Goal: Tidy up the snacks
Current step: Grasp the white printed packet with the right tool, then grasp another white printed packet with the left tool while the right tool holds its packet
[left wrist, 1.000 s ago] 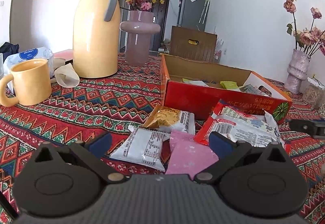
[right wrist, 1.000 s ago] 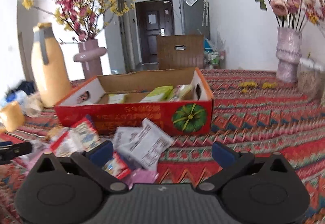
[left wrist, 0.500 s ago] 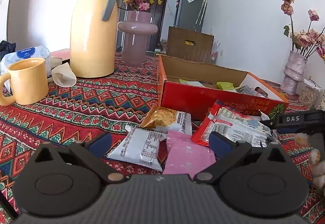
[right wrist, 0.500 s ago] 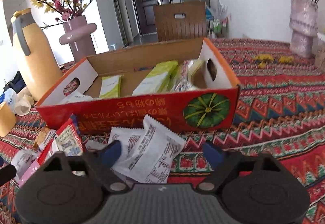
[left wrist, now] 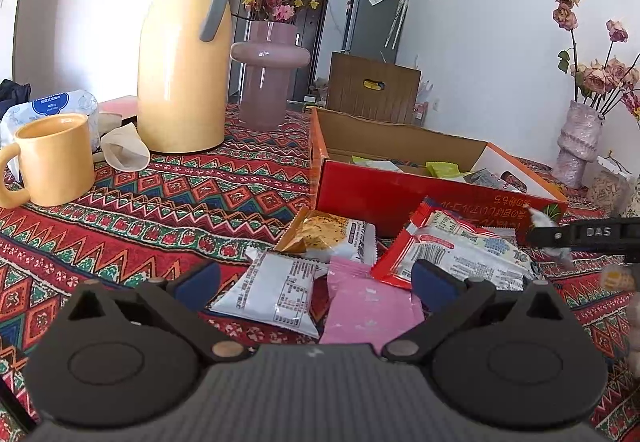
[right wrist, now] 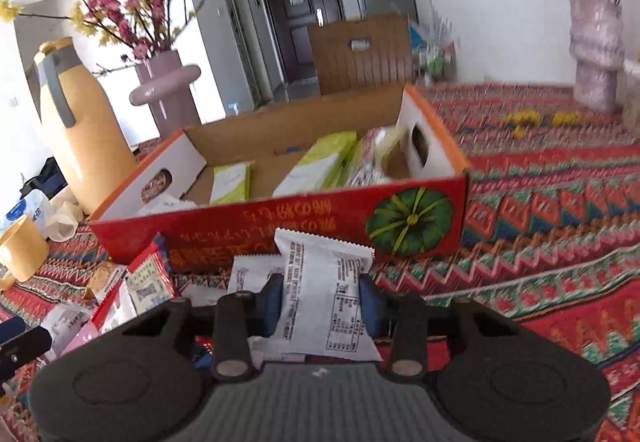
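Note:
A red cardboard box (right wrist: pixel 304 217) holds green packets (right wrist: pixel 316 165) and other snacks; it also shows in the left wrist view (left wrist: pixel 384 197). My right gripper (right wrist: pixel 322 304) is shut on a white snack packet (right wrist: pixel 326 294) just in front of the box. My left gripper (left wrist: pixel 316 278) is open and empty, low over a white packet (left wrist: pixel 276 290), a pink packet (left wrist: pixel 368 306), a biscuit packet (left wrist: pixel 328 234) and a red-edged packet (left wrist: pixel 452 246). The right gripper's finger (left wrist: pixel 580 234) shows at the left wrist view's right edge.
A yellow thermos jug (left wrist: pixel 184 53), a pink vase of flowers (left wrist: pixel 266 77), a yellow mug (left wrist: pixel 52 157) and a tissue pack (left wrist: pixel 60 105) stand at the left on the patterned tablecloth (left wrist: pixel 160 209). A second vase (right wrist: pixel 596 53) stands at the far right.
My right gripper has dropped onto the white snack packet in front of the box and shut on it. My left gripper has barely moved.

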`<state>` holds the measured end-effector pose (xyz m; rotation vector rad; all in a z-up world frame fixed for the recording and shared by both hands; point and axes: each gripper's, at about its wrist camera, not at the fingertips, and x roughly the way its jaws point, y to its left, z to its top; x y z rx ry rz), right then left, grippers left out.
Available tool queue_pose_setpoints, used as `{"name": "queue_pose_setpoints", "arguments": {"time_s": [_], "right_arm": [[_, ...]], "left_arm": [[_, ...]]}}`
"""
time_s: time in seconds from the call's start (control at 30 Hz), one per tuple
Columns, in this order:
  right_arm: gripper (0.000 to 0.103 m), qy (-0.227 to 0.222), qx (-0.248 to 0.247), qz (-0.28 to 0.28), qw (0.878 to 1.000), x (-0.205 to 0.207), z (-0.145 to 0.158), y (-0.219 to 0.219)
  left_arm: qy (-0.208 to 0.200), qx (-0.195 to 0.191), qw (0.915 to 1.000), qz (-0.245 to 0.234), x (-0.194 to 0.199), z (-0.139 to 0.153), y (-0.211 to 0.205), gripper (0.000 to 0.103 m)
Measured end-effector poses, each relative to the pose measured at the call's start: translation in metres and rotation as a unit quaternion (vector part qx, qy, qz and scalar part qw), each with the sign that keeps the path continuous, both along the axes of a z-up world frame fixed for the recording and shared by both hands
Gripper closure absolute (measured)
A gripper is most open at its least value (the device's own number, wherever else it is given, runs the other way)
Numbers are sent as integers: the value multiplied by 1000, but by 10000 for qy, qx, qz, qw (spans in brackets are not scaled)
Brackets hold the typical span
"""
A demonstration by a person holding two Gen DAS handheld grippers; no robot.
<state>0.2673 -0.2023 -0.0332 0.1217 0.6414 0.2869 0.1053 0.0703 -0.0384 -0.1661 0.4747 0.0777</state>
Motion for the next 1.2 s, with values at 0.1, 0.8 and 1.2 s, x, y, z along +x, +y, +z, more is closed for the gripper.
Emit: {"name": "queue_pose_setpoints", "arguments": {"time_s": [0.1, 0.8, 1.2], "right_arm": [[65, -353, -230, -67, 9991, -16, 7, -1], [65, -1284, -820, -248, 9880, -72, -3, -5], [65, -1338, -646, -225, 9887, -75, -5, -9]], "left_arm": [[2, 0, 10000, 1, 0, 0, 0, 0], [28, 50, 10000, 73, 0, -2, 0, 0], [304, 110, 9994, 142, 5, 2, 0, 0]]}}
